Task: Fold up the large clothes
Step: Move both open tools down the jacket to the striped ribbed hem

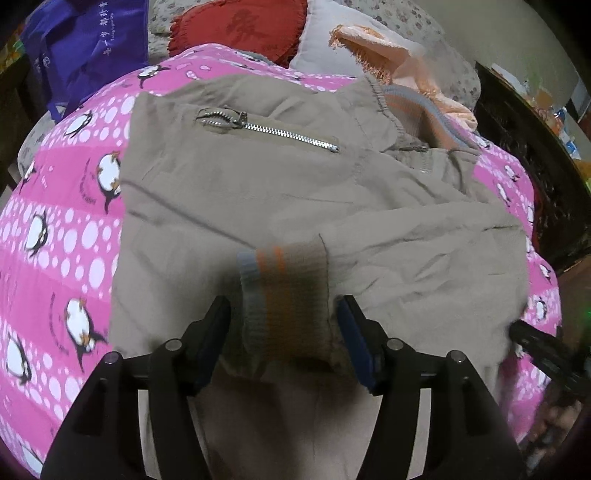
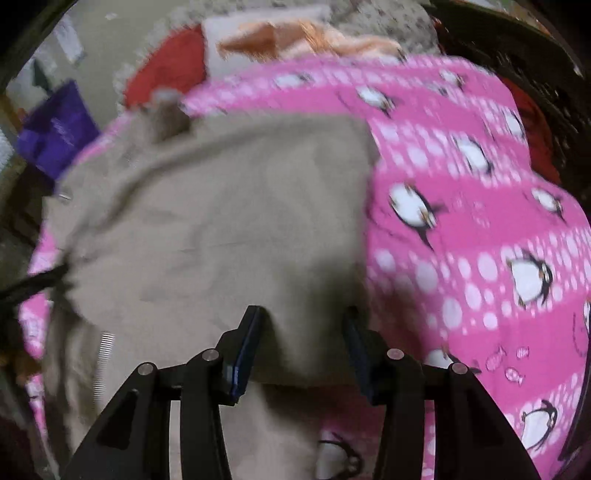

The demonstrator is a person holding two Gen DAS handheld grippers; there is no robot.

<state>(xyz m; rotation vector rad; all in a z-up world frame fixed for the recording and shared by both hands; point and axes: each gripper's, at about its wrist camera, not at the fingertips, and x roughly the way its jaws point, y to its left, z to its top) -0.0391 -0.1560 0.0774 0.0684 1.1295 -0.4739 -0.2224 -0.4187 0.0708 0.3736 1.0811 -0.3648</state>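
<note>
- Fingers of the left gripper (image 1: pixel 282 314) stand wide apart, straddling the striped ribbed cuff (image 1: pixel 284 295) of a khaki jacket (image 1: pixel 258 192); neither pad presses the cuff, so nothing is gripped.
- Beyond that cuff, the jacket lies spread on a pink penguin-print quilt (image 1: pixel 62 229), with a silver pocket zipper (image 1: pixel 273 131) running across the cloth further ahead.
- Ahead and to the right of the left gripper sits the jacket's ribbed collar (image 1: pixel 417 114), orange with a grey edge.
- Further out lie a red cushion (image 1: pixel 236 29), a peach towel (image 1: pixel 388 55) and a purple bag (image 1: pixel 88 44).
- The right gripper (image 2: pixel 303 332) is likewise open wide, its fingers on either side of a fold of the jacket (image 2: pixel 221 221); the view is blurred, and it holds no cloth.
- To the right of this gripper stretches the quilt (image 2: pixel 461 221).
- At the left gripper's far right edge, the right gripper's black tip (image 1: pixel 535 343) shows near the jacket's edge.
</note>
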